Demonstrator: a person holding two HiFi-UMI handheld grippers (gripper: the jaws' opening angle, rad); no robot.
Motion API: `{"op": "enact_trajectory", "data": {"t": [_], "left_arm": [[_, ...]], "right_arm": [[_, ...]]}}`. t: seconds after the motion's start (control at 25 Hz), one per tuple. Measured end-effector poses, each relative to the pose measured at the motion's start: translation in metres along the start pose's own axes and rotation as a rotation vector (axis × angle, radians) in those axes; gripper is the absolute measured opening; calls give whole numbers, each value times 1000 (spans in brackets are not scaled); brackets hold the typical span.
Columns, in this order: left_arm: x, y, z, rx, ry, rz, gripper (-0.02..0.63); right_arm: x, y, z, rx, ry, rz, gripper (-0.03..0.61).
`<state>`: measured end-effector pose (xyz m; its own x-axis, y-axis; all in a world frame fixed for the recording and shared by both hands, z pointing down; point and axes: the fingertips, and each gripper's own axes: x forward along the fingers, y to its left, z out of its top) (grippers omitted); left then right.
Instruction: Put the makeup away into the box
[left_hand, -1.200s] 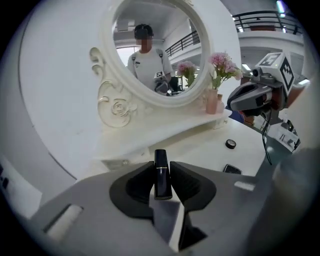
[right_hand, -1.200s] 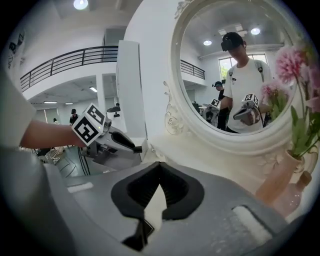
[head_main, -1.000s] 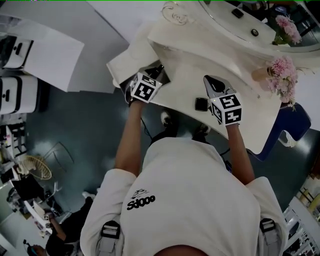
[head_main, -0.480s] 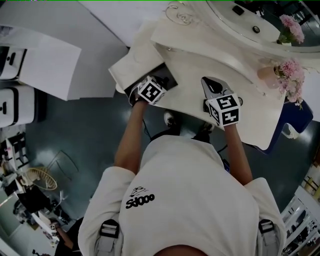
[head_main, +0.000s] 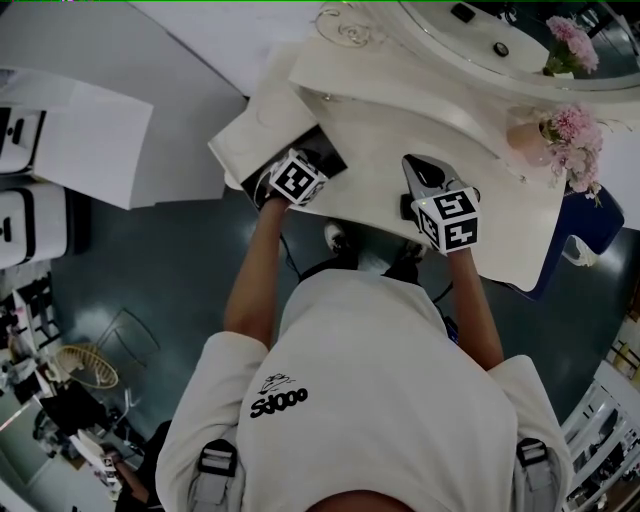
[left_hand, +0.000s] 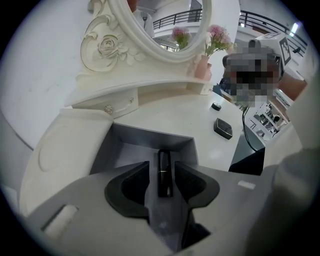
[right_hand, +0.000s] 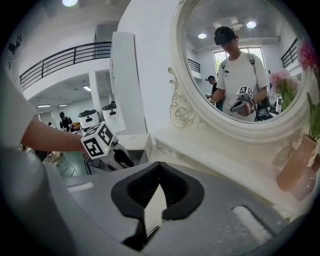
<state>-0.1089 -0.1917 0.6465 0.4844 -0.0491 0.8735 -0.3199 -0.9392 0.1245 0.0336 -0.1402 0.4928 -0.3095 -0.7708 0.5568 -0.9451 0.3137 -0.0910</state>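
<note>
1. Your left gripper (left_hand: 162, 165) points down into the grey box (left_hand: 145, 141); its jaws have just been opening and stand slightly apart
2. The black makeup stick (left_hand: 165, 175) lies lengthwise between those jaws, a thin gap showing on each side
3. Your right gripper (right_hand: 160, 167) hovers over the table (head_main: 500, 215), jaws closed tip to tip on nothing
4. A black compact (left_hand: 223, 128) sits ahead and right of your left gripper

White T-shirt (head_main: 380, 380) with black print (head_main: 280, 398), grey buckled straps (head_main: 220, 462); grey left gripper (left_hand: 162, 176) and right gripper (right_hand: 159, 189), black-padded, bearing black-and-white marker cubes (head_main: 296, 178).
</note>
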Motion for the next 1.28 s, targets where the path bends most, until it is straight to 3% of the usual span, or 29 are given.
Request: {"op": "enact_trajectory", "data": {"t": [0.12, 0.24, 0.36, 0.48, 0.64, 0.88, 1.12, 1.28], "left_arm": [[-32, 12, 24, 22, -96, 134, 158], [-61, 4, 54, 33, -174, 191, 156], [-73, -21, 91, 88, -236, 186, 178], [-62, -57, 126, 177, -267, 126, 211], [-27, -111, 144, 279, -208, 11, 240], [36, -185, 139, 380, -91, -173, 293], [81, -211, 111, 508, 59, -198, 328], [90, -215, 109, 507, 61, -193, 344]], "right_arm": [[-5, -7, 1, -17, -3, 2, 2], [-13, -19, 1, -31, -3, -2, 2], [-26, -33, -2, -41, 1, -9, 2], [-40, -47, -10, -45, 8, -16, 2], [-59, -68, -27, -36, 27, -26, 2], [-85, -98, -64, 6, 67, -47, 2], [-99, -108, -96, 46, 104, -56, 2], [-106, -111, -111, 59, 124, -55, 2]]}}
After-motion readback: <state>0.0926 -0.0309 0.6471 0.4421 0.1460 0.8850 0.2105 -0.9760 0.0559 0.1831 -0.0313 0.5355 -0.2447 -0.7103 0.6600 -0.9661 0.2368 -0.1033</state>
